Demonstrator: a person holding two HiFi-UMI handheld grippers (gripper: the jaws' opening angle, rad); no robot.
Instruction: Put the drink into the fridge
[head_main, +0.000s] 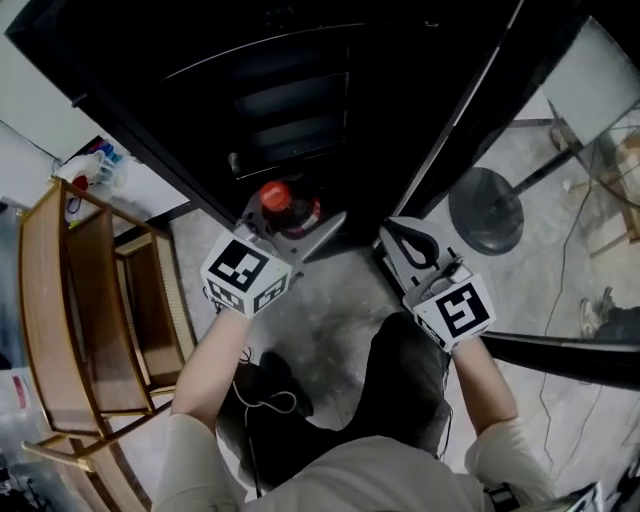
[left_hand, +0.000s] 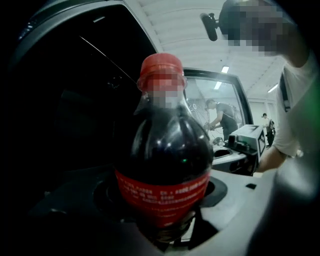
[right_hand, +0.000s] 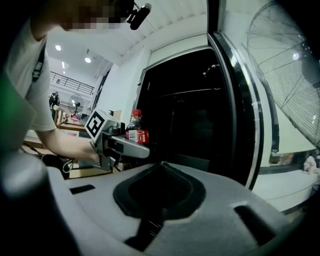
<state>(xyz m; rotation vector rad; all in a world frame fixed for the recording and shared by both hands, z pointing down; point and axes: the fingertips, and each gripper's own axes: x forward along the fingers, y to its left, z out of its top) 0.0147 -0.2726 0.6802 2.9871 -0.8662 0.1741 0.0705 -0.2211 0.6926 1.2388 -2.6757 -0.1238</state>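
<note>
— Where's the drink bottle (left_hand: 165, 150)?
— Clamped in the left tool (head_main: 292, 222), upper centre of the head view, just before the dark fridge (head_main: 300, 90).
— The right tool (head_main: 405, 240)?
— Jaws together, empty, right of centre.

The drink (left_hand: 162, 160) is dark brown, its cap (left_hand: 161, 70) red, its label (left_hand: 162, 192) red with white print. The fridge (head_main: 300, 90) is black. The left gripper (head_main: 292, 222) and right gripper (head_main: 410, 242) are grey, with black-and-white square markers.
</note>
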